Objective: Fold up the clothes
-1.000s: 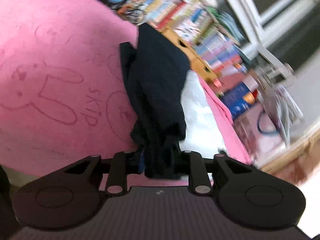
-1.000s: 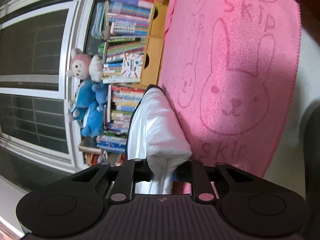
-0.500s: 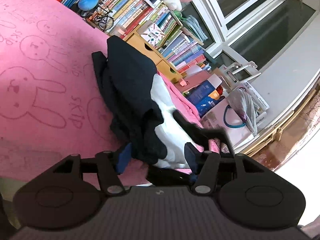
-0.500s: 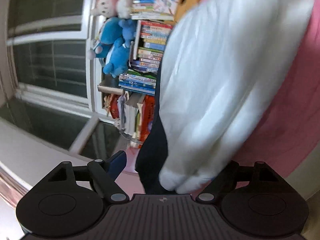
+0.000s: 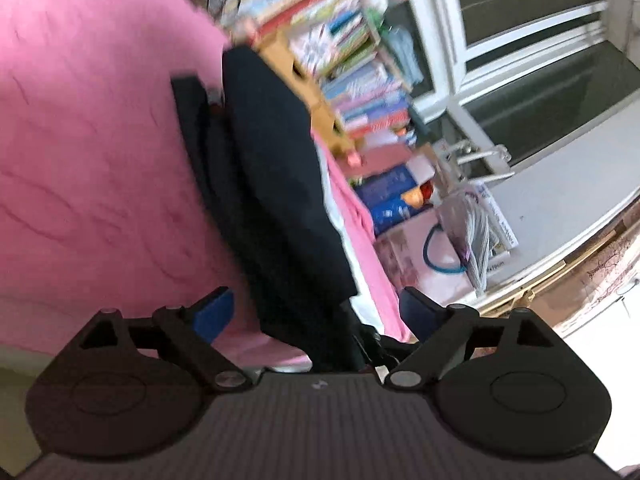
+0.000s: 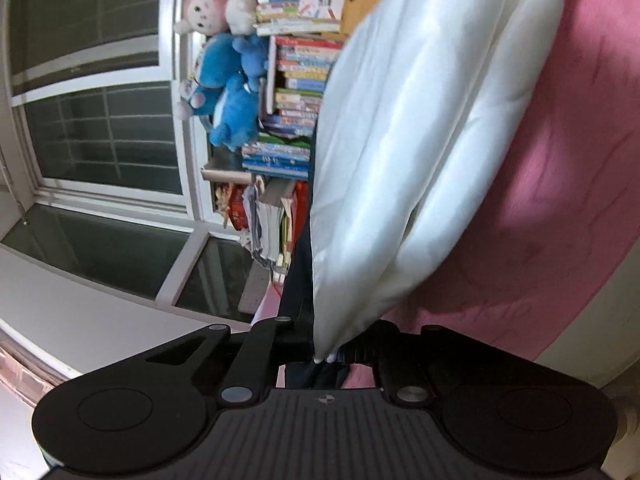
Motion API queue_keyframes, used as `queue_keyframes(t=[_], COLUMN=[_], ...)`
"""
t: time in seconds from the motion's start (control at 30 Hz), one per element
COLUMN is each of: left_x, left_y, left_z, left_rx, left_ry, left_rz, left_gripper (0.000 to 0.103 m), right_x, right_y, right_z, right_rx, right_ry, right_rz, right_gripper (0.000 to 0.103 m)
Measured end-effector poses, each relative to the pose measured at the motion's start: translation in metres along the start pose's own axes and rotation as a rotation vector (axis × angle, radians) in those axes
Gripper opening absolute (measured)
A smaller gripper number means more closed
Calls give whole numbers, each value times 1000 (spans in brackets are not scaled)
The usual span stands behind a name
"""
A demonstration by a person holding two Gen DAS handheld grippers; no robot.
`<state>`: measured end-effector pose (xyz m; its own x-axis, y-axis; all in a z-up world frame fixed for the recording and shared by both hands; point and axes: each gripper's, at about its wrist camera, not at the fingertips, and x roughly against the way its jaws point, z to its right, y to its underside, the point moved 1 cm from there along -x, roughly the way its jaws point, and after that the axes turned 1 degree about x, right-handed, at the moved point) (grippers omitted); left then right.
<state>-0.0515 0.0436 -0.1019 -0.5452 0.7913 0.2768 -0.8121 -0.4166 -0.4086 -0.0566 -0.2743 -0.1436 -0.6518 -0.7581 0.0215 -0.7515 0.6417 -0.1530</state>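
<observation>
Both grippers met the garment: the left gripper, jaws just spread wide, straddled its dark side unpressed, while the right gripper clamped its white edge.

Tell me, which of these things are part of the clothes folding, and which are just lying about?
Part of the job:
black garment
white garment
pink towel underneath
left hand-held gripper, open
right hand-held gripper, shut on the white garment

Just lying about:
books
plush toys
window
</observation>
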Motion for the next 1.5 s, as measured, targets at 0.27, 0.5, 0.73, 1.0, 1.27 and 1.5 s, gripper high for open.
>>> queue_keyframes(t=[0.27,0.5,0.73,1.0,1.27,1.5], left_x=[-45,-47,-37,-13,10,-51], left_y=[-21,-34,-52,-95,-115,-64], left_z=[2,1,-11,-1,10,79], left_rx=[8,4,70,-89,-238,-678], left_ry=[-64,-93,-107,-294,-402,-381], left_rz=[5,-3,33,296,361,254], left_gripper=[38,26,26,27,31,46], right_x=[21,24,22,23,30,38], right_y=[-5,-8,-5,-3,-3,2], right_z=[7,18,32,39,10,-31], right_rx=[-14,-35,-84,-87,112,354], right_ry=[5,65,111,134,70,102], right_rz=[25,20,-12,-23,-68,-201], right_gripper=[11,10,10,10,19,47])
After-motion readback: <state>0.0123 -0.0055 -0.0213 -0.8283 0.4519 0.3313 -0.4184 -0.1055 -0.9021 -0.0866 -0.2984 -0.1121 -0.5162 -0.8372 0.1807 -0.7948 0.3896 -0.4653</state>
